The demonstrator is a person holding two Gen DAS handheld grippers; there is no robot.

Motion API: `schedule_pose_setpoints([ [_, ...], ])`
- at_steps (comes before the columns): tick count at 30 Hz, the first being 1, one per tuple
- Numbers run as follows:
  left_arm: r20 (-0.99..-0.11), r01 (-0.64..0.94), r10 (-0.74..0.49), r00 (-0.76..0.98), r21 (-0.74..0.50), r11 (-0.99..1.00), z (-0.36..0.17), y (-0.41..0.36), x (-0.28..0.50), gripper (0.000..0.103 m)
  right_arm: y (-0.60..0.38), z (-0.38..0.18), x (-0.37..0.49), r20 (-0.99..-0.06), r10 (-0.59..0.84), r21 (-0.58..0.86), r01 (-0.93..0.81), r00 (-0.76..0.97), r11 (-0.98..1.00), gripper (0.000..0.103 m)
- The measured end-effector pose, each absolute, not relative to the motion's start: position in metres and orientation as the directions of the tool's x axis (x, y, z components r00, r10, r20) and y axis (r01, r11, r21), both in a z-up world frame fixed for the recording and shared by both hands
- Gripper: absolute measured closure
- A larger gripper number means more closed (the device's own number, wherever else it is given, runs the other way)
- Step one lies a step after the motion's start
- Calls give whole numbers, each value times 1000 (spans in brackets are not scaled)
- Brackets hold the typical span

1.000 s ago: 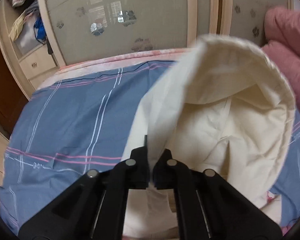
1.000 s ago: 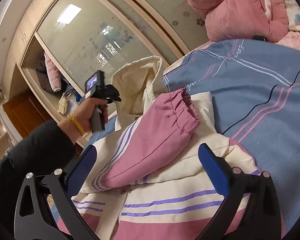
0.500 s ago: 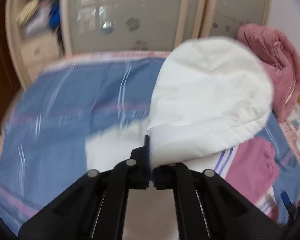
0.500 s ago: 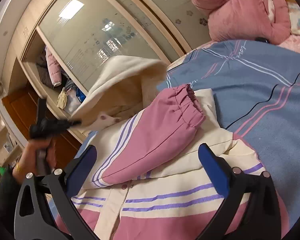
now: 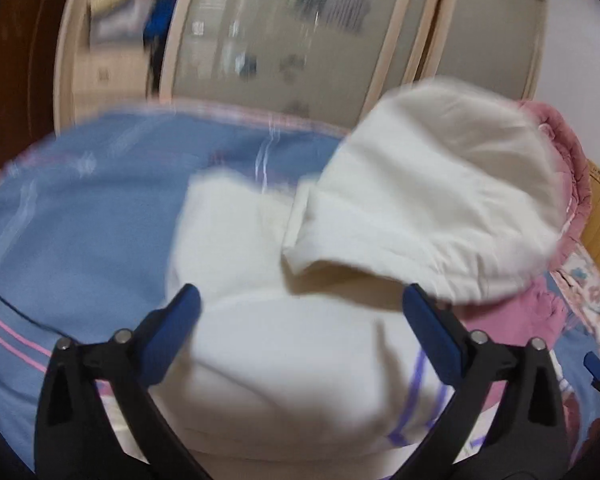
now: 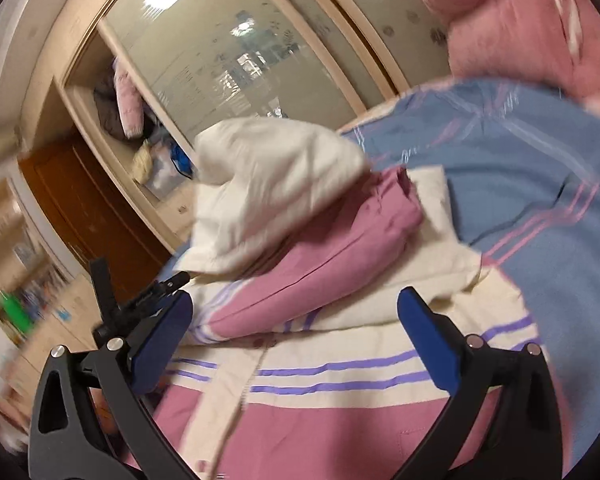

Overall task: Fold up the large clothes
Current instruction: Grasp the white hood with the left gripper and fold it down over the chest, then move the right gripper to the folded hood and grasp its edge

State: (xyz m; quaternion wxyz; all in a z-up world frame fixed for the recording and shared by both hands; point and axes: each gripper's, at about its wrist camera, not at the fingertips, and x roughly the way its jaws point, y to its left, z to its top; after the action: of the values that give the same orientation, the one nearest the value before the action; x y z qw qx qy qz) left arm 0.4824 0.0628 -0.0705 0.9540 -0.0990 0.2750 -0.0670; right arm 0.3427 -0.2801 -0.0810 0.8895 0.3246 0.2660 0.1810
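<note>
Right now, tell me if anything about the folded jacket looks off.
The cream hood is not lying flat: it is bunched, with one edge lifted, on top of the pink sleeve laid across the jacket. The left tool, just opened, has nothing between its fingers. Both views are blurred.

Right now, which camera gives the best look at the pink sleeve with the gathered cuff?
The right wrist view: the pink sleeve lies folded across the jacket, its gathered cuff partly under the cream hood. The left wrist view is blurred and shows only a pink patch at its right edge, mostly hidden by the hood.
</note>
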Motion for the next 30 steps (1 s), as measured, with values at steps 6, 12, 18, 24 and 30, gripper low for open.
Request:
schedule_pose_setpoints([
  [6, -463, 50, -197, 864, -311, 949, -41, 70, 448, 2, -309, -86, 386, -149, 627, 913, -137, 765, 384, 1],
  [12, -506, 61, -276, 817, -401, 914, -53, 66, 432, 2, -302, -110, 492, -161, 636, 982, 55, 754, 183, 17],
  [18, -514, 30, -322, 795, -497, 867, -63, 80, 442, 2, -280, -134, 538, -249, 640, 966, 233, 727, 111, 25],
  [24, -503, 33, -314, 805, -491, 871, -59, 85, 440, 2, -241, -128, 534, -326, 654, 945, 257, 682, 204, 25],
  [30, -497, 41, -322, 806, -495, 868, -55, 86, 437, 2, -233, -142, 549, -308, 606, 951, 263, 734, 165, 25],
])
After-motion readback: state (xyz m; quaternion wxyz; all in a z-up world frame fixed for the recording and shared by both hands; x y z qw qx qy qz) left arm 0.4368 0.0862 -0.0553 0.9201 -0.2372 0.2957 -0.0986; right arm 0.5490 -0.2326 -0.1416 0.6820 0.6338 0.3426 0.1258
